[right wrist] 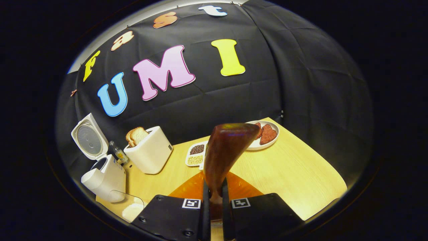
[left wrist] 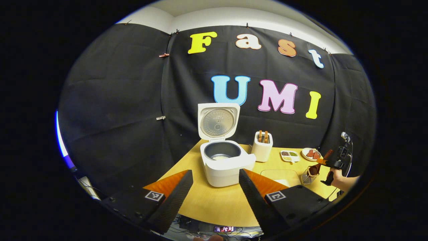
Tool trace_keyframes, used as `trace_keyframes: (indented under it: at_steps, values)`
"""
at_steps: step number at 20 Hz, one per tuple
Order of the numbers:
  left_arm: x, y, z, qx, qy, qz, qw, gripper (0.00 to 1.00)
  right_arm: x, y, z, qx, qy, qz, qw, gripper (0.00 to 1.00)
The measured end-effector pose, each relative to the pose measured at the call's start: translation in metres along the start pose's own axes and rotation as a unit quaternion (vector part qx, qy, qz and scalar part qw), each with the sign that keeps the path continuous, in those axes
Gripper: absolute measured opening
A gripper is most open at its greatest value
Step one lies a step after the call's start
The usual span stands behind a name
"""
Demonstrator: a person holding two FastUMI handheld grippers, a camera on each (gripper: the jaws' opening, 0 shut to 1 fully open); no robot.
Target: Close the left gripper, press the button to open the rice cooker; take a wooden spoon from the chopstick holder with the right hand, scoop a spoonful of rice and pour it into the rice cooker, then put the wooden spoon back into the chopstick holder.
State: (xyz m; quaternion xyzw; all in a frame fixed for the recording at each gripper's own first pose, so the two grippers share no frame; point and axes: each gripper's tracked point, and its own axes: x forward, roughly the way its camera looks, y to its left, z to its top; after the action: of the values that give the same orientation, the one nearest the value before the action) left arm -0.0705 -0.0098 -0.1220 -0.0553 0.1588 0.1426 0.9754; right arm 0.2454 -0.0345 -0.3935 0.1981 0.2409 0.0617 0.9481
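Left gripper view: rice cooker [left wrist: 224, 163], lid raised, mid-table [left wrist: 214, 204]; bare tabletop ahead of it to the near edge. Left gripper [left wrist: 214, 187] wide open, empty, fingers flanking the cooker. Toaster [left wrist: 261, 146] just right of the cooker; chopstick holder [left wrist: 307, 176] farther right, right gripper [left wrist: 322, 161] above it holding the wooden spoon [left wrist: 317, 165].

Right gripper view: right gripper [right wrist: 214, 197] clamped on the wooden spoon [right wrist: 224, 150], handle between both fingers. Cooker [right wrist: 102, 174] far left; open table right of it.

glossy wooden spoon [right wrist: 227, 150], matt wood-grain table [right wrist: 301, 174]
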Motion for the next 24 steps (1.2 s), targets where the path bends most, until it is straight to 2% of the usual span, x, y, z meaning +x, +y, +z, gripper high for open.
trace_keyframes:
  at_steps: [2,4,6,7,9,10,11,12,14,20,24]
  values:
    - [-0.004,0.002,0.004,0.007,-0.005,-0.001,1.0,0.95,0.003,-0.002,-0.002,0.009,0.005,-0.004,1.0,0.19]
    - [-0.008,0.006,0.003,0.009,-0.005,-0.003,1.0,0.95,0.004,-0.008,-0.011,0.011,0.017,-0.01,1.0,0.34]
    - [-0.01,0.009,0.004,0.004,-0.007,-0.007,1.0,0.95,0.001,-0.015,-0.013,0.011,0.029,-0.022,0.999,0.39]
    - [-0.011,0.011,0.004,0.002,-0.009,-0.009,1.0,0.95,-0.003,-0.017,-0.015,0.016,0.033,-0.026,0.999,0.54]
    - [-0.009,0.014,0.004,0.001,-0.012,-0.014,1.0,0.95,-0.014,-0.021,-0.009,0.029,0.03,-0.031,0.999,0.63]
    - [-0.008,0.016,0.006,0.001,-0.013,-0.016,1.0,0.95,-0.018,-0.023,-0.009,0.035,0.032,-0.035,0.998,0.63]
    - [-0.006,0.017,0.006,-0.002,-0.014,-0.019,1.0,0.95,-0.022,-0.024,-0.01,0.039,0.035,-0.037,0.998,0.81]
    - [-0.005,0.018,0.006,-0.005,-0.015,-0.022,1.0,0.95,-0.025,-0.026,-0.012,0.042,0.038,-0.041,0.998,0.81]
    - [-0.001,0.018,0.007,-0.013,-0.017,-0.03,0.999,0.95,-0.033,-0.031,-0.013,0.047,0.044,-0.049,0.997,0.89]
    - [0.012,0.016,0.018,-0.008,-0.032,-0.052,0.998,0.95,-0.065,-0.029,-0.027,0.049,0.062,-0.059,0.995,0.95]
    - [0.024,0.017,0.041,-0.02,-0.063,-0.068,0.995,0.95,-0.101,-0.016,-0.022,0.045,0.05,-0.054,0.996,0.98]
